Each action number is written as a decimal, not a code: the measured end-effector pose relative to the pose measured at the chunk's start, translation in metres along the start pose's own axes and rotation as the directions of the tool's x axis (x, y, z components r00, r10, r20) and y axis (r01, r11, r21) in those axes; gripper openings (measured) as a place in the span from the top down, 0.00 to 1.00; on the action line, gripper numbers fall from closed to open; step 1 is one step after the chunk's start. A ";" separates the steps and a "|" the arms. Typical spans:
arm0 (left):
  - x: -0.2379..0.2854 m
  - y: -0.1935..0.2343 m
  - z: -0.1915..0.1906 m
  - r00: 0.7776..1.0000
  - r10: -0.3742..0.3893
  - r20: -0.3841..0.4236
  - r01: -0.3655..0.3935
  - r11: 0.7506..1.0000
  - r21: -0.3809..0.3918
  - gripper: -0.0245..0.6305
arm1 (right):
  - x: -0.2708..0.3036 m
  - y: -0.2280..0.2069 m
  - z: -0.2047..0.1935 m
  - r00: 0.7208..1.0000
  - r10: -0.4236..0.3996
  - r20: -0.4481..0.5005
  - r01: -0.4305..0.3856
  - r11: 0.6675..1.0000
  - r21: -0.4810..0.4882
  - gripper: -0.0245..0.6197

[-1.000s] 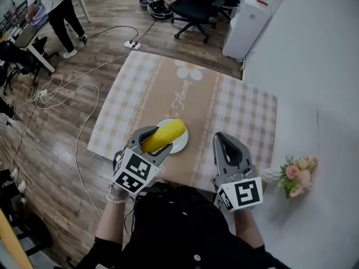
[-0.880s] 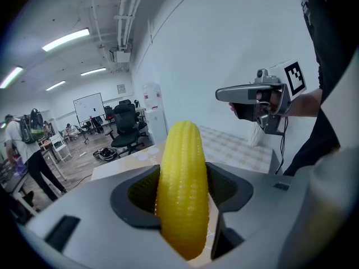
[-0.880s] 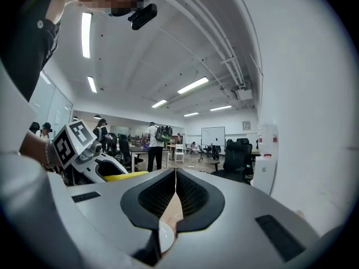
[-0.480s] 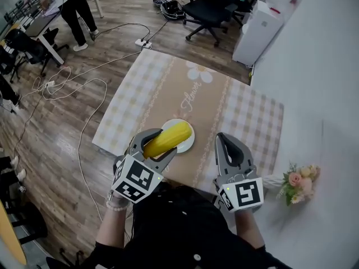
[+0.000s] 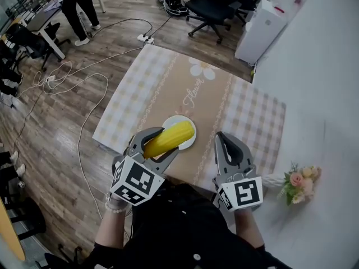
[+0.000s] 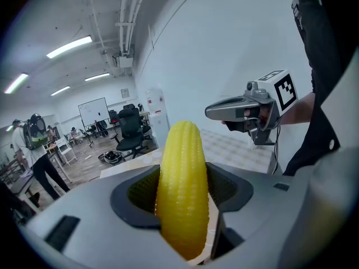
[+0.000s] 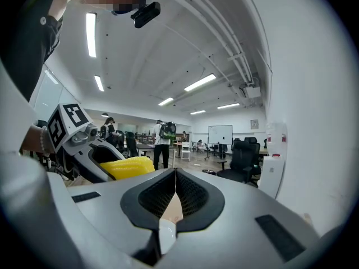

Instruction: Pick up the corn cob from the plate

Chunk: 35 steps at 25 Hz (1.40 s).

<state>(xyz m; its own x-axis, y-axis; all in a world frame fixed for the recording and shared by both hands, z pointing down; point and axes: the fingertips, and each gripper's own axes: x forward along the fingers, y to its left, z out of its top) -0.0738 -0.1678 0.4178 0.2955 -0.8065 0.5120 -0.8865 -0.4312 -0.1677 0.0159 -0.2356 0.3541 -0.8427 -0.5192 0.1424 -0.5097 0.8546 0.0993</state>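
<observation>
The left gripper (image 5: 157, 145) is clamped on the corn (image 5: 171, 138), which juts forward from between its jaws and is held above the plate (image 5: 177, 119) on the table (image 5: 168, 88). The right gripper (image 5: 222, 139) has its jaws pressed together on nothing, near the plate. The grip on the corn is unchanged from a second ago. There is one corn, one plate and two grippers.

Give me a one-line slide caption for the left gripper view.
Left gripper clamps the yellow corn cob, which sticks out past its jaws; right gripper, shut and empty, alongside.
</observation>
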 end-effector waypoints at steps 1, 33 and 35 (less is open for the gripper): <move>0.000 0.000 0.001 1.000 -0.001 0.003 0.001 1.000 0.001 0.57 | 0.000 0.000 0.000 1.000 0.000 0.000 0.000 1.000 -0.002 0.90; -0.008 -0.010 0.033 0.998 -0.027 0.058 0.023 0.997 0.080 0.57 | -0.011 0.005 -0.004 0.999 -0.013 -0.036 0.011 0.999 -0.050 0.90; -0.008 -0.010 0.034 0.998 -0.029 0.059 0.024 0.996 0.082 0.57 | -0.011 0.006 -0.003 0.999 -0.015 -0.036 0.013 0.998 -0.054 0.90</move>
<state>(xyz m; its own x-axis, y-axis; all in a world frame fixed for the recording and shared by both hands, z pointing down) -0.0555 -0.1711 0.3867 0.3416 -0.8163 0.4659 -0.8469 -0.4823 -0.2240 0.0225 -0.2253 0.3563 -0.8284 -0.5317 0.1763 -0.5103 0.8461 0.1539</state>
